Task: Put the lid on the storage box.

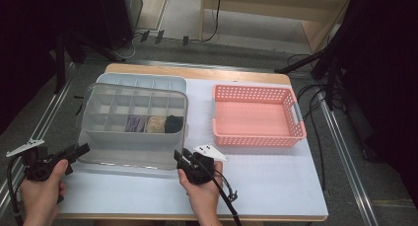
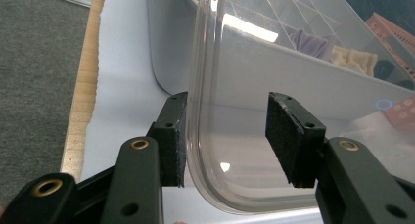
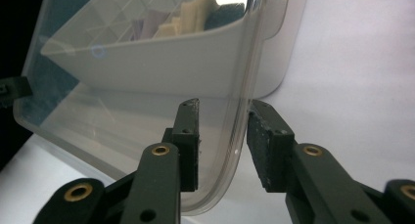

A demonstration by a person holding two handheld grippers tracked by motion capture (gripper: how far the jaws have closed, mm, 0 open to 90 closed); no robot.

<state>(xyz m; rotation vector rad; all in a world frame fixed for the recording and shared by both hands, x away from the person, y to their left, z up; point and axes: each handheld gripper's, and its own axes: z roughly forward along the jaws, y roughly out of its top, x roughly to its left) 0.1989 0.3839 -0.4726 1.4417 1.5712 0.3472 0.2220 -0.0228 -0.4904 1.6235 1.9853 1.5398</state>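
Though nothing bears readable writing, both grippers' jaws straddle the clear lid (image 1: 133, 152)

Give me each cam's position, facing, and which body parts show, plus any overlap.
High view: above the person's side, facing forward and down on the table; forearms, both hands.
Left gripper view: on the left gripper, along its jaws at the clear lid.
Right gripper view: on the right gripper, facing the lid's other corner.
Shared: lid, divided box.

no readable text or labels anywhere
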